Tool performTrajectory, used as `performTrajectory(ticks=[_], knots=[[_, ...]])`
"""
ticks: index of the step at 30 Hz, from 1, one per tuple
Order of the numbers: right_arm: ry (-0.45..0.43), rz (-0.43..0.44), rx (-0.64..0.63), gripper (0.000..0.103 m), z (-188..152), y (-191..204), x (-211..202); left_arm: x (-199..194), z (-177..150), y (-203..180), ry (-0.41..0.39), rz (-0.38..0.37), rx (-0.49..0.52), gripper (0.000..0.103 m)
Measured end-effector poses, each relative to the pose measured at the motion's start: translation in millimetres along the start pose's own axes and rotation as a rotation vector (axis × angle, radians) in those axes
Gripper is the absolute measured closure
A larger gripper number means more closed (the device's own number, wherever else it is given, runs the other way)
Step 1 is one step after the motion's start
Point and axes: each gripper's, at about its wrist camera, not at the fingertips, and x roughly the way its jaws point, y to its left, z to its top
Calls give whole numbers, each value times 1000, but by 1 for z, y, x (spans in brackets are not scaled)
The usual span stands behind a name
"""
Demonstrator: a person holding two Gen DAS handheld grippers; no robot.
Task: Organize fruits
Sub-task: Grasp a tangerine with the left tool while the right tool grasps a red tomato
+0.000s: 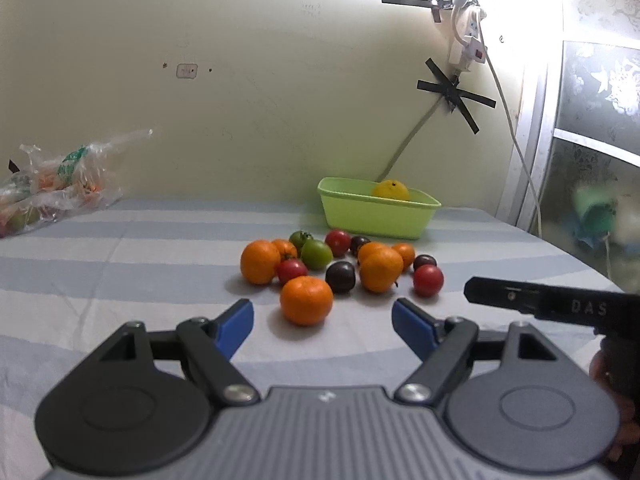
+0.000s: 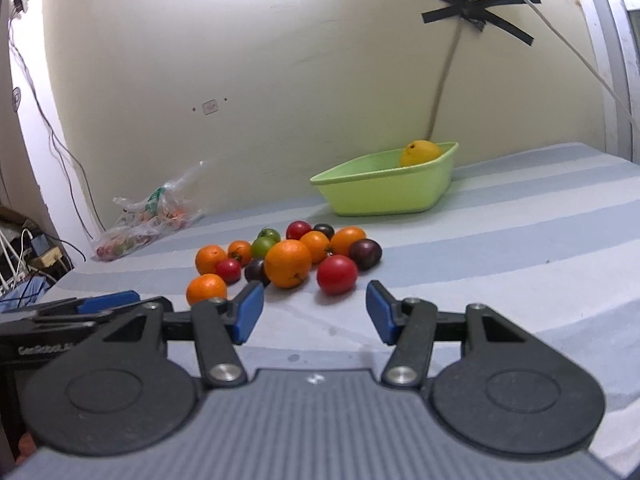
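Observation:
Several fruits lie in a loose cluster on the striped cloth: oranges, red and green tomatoes, dark plums. My left gripper (image 1: 322,318) is open, and the nearest orange (image 1: 306,300) sits just beyond its blue fingertips, untouched. In the right wrist view my right gripper (image 2: 314,306) is also open, with a red tomato (image 2: 337,275) and a large orange (image 2: 288,263) a short way ahead of it. Behind the cluster a light green tub (image 1: 376,216) (image 2: 384,194) holds one yellow fruit (image 1: 391,190) (image 2: 420,153). Each gripper shows at the edge of the other's view.
A clear plastic bag (image 1: 52,184) (image 2: 148,220) with more produce lies at the back left by the wall. Cables and a taped power strip (image 1: 468,40) hang on the wall at the right. The cloth's left edge drops off toward cluttered wires (image 2: 28,256).

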Motion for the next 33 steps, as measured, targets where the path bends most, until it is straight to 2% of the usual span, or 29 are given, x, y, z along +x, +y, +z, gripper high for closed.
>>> performTrajectory(ticks=[33], knots=[[-6,6,10,46,-1,-3,1,2,1,4,4,11,-24,23]])
